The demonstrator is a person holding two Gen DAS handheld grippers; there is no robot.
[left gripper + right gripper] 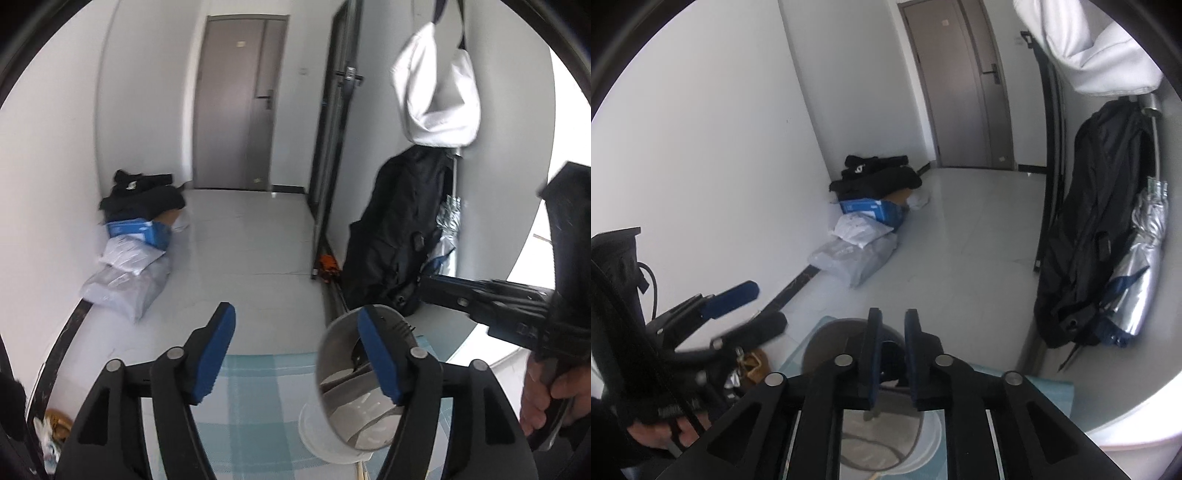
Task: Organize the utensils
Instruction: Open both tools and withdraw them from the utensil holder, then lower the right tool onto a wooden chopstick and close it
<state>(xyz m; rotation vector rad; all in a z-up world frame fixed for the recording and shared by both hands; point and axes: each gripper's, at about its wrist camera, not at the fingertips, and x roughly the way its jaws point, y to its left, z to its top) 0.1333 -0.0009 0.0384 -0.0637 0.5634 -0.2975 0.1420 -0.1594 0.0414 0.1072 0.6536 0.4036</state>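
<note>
- While left gripper (pixel 297 356) jaws stand wide apart, the round metal utensil holder (pixel 351 391) sits tilted at its right jaw, dark utensils inside.
- Right gripper (pixel 891 356) jaws nearly together, slim gap, nothing clamped, directly above holder's mouth.
- Holder rests on blue-checked surface (pixel 258 398).

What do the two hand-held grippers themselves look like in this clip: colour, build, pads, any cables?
Both are black plastic with silver pivot pins and blue ribbed pads. The left hand-held gripper matches the right hand-held gripper. A black cable loops from the left unit's body.
</note>
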